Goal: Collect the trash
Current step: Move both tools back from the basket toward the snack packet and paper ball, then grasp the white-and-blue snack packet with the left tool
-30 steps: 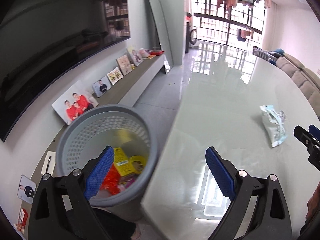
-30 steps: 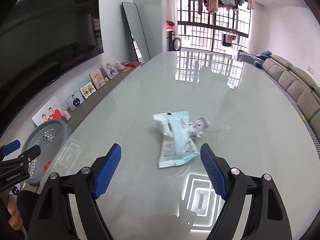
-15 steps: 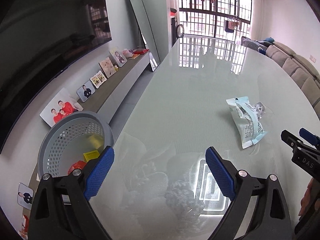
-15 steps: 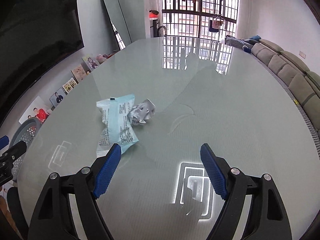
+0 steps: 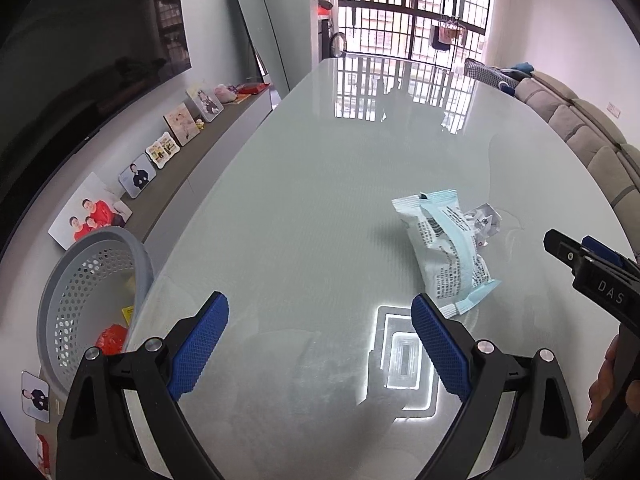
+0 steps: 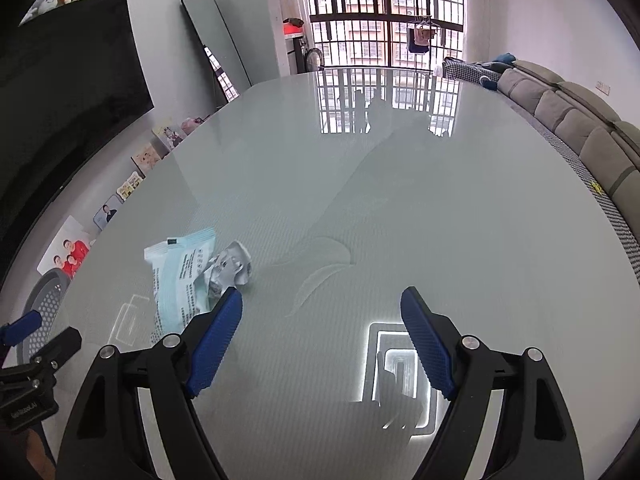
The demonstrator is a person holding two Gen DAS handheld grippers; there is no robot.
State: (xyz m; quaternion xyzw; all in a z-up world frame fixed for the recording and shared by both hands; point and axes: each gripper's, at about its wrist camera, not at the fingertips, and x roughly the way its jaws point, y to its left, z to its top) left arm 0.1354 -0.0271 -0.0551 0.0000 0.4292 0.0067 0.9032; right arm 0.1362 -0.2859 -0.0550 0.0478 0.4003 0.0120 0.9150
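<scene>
A white and light-blue snack packet (image 5: 448,248) lies on the glossy table (image 5: 320,200), with a crumpled silver wrapper (image 5: 486,220) touching its far right side. My left gripper (image 5: 320,320) is open and empty above the table, the packet just beyond its right finger. My right gripper (image 6: 320,312) is open and empty; the packet (image 6: 180,276) and the wrapper (image 6: 230,266) lie just beyond its left finger. A grey perforated bin (image 5: 92,296) stands off the table's left edge, holding red and yellow trash.
A low shelf (image 5: 192,160) with photo frames runs along the left wall under a large dark TV (image 5: 80,60). A mirror (image 5: 256,28) leans at the far left. A grey sofa (image 6: 580,120) lines the right side. The right gripper's tip (image 5: 592,268) shows in the left wrist view.
Both grippers have swung right, away from the bin. The packet and wrapper now lie left of the right gripper and closer to the left gripper. Both stay open.
</scene>
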